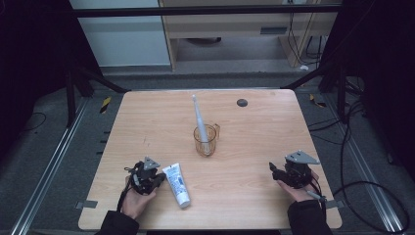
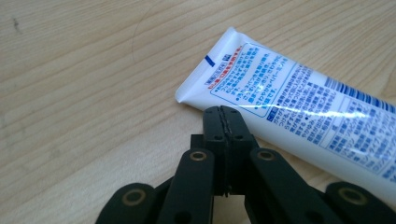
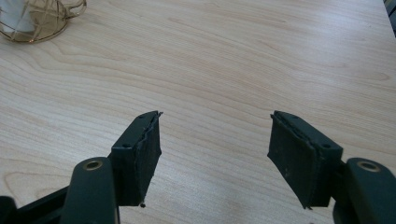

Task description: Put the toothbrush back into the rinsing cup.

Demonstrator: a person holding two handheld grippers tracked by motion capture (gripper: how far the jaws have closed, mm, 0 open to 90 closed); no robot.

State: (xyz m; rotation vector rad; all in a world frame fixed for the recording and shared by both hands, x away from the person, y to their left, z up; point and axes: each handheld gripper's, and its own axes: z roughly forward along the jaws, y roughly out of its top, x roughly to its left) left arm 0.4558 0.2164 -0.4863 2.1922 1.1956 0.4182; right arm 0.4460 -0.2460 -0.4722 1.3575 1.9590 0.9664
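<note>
Tube: toothpaste tube [image 1: 176, 184] lies flat on table [image 1: 254, 127], near edge.
Handling: we judge it light, soft, slippery; grasp mid-body.
Left gripper [image 2: 226, 122]: clenched, empty, beside its crimped end.
Right gripper [image 3: 215, 154]: released, apart.

In your left gripper view the toothpaste tube [image 2: 299, 107] runs off the right edge, so its cap end is cut off, and its small print is too fine to read. In your right gripper view the cup [image 3: 37, 18] is clipped by the top left corner. From above, the toothbrush [image 1: 199, 117] in the cup [image 1: 206, 141] is too small to tell its bristles.
</note>
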